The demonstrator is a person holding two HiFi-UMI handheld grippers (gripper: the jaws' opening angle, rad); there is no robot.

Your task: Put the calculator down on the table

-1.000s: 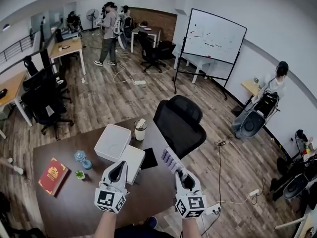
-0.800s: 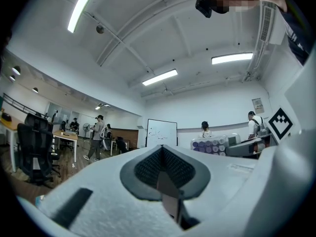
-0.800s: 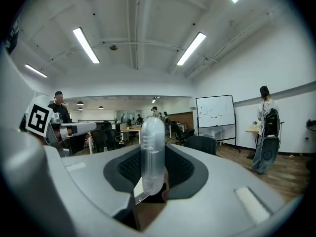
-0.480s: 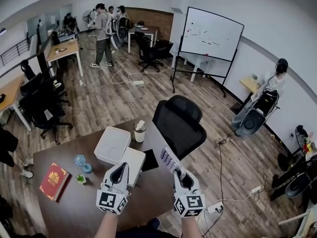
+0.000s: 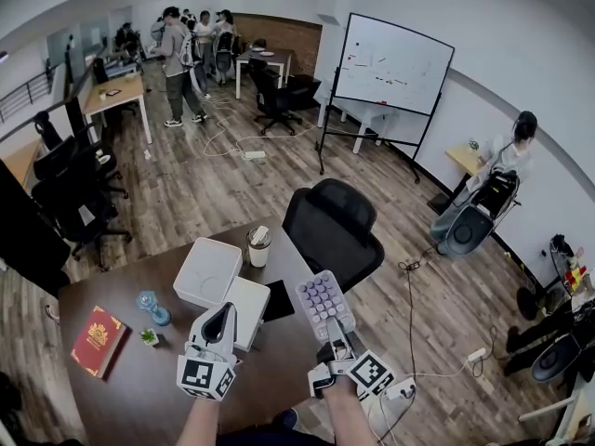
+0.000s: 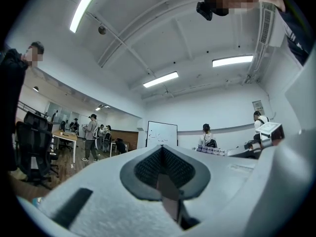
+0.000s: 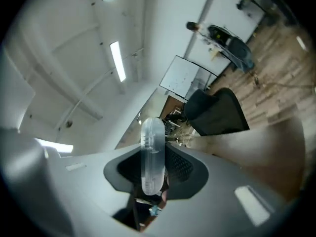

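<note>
The calculator (image 5: 323, 302) is pale with purple keys. It hangs over the brown table's (image 5: 121, 388) right edge, key face turned up toward the head camera. My right gripper (image 5: 336, 333) is shut on its near end, rolled over so the marker cube leans right. In the right gripper view the calculator (image 7: 151, 154) shows edge-on, clamped between the dark pads (image 7: 180, 169). My left gripper (image 5: 220, 321) floats over the table in front of the white boxes, jaws shut with nothing in them; the left gripper view shows its gripper (image 6: 163, 174) the same way.
Two white boxes (image 5: 211, 269) and a black slab (image 5: 279, 298) lie ahead of the grippers. A paper cup (image 5: 257, 246) stands at the far edge. A red book (image 5: 96, 340), blue bottle (image 5: 153, 302) and tiny plant (image 5: 149, 336) sit left. A black office chair (image 5: 335, 230) stands behind the table.
The right gripper has rolled over and sunk a little, turning the calculator from edge-on to keys-up. The left gripper has stayed put.
</note>
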